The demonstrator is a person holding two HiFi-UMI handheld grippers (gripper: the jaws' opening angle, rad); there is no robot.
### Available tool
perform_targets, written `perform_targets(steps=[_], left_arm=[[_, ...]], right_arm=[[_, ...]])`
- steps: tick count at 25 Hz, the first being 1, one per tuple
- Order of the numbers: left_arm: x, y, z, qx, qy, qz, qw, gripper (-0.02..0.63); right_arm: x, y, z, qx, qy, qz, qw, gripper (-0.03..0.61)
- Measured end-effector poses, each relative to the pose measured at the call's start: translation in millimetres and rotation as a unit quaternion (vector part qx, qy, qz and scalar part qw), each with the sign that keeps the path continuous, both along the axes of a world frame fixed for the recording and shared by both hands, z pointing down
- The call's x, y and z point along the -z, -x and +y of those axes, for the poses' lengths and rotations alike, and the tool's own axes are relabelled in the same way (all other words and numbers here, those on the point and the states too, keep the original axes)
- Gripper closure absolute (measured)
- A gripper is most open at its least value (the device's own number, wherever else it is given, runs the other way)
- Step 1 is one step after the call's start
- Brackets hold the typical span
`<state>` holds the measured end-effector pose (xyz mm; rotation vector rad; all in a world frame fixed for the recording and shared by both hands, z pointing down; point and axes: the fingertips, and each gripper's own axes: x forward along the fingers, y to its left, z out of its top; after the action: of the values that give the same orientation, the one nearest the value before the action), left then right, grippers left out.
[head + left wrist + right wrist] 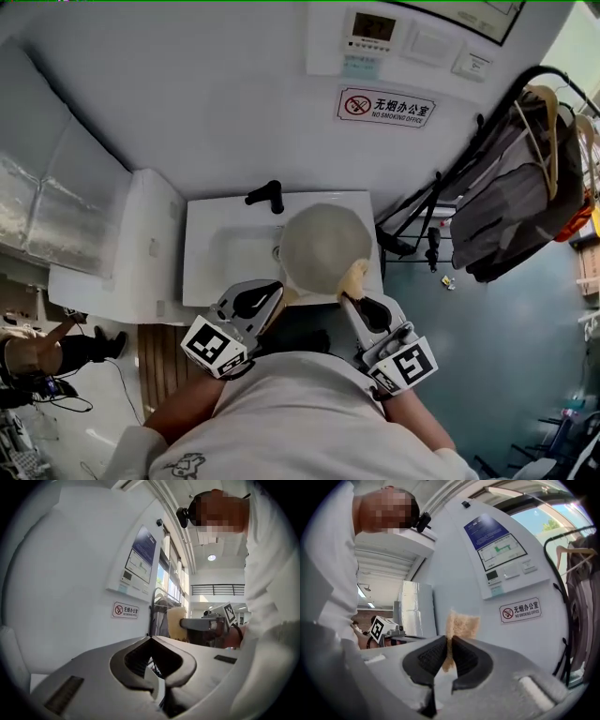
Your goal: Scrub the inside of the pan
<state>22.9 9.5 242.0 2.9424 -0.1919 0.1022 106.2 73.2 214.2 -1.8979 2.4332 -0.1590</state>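
Left tongs [150, 641] shut, right tongs [449, 644] pinching sponge [463, 624]; pan [323, 246] between.

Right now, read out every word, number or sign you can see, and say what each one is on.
"无烟办公室 NO SMOKING OFFICE": on the red-bordered sign on the white wall.
Digits on the controller above that sign: too blurred to read.
Print on the blue poster: too small to read.
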Motion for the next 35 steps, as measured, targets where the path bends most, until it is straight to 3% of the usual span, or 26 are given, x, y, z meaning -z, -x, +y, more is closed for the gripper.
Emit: perform_targets(steps=[10, 18, 22, 27, 35], left_arm=[[-56, -9, -5, 0.085, -0.012, -0.062, 0.9944, 0.609], [-134, 0, -5, 0.089, 0.031, -0.126, 0.9875, 0.588], [-179, 2, -5, 0.076, 0.051, -0.165, 0.9821, 0.543], [-235, 5, -6, 0.061, 0.079, -0.222, 0.97, 0.49], [-317, 8, 4, 0.035, 0.136, -0.314, 0.9391, 0.394]], right_arm=[[-26, -40, -12, 0.066, 0.017, -0.003, 0.998, 0.548], [-63, -38, -38, 0.087, 0.05, -0.01, 0.995, 0.548], [-82, -32, -49, 0.099, 0.067, -0.007, 0.993, 0.548], [-107, -30, -59, 0.105, 0.092, -0.01, 0.99, 0.548], [-144, -27, -65, 0.115, 0.132, -0.018, 0.984, 0.547]])
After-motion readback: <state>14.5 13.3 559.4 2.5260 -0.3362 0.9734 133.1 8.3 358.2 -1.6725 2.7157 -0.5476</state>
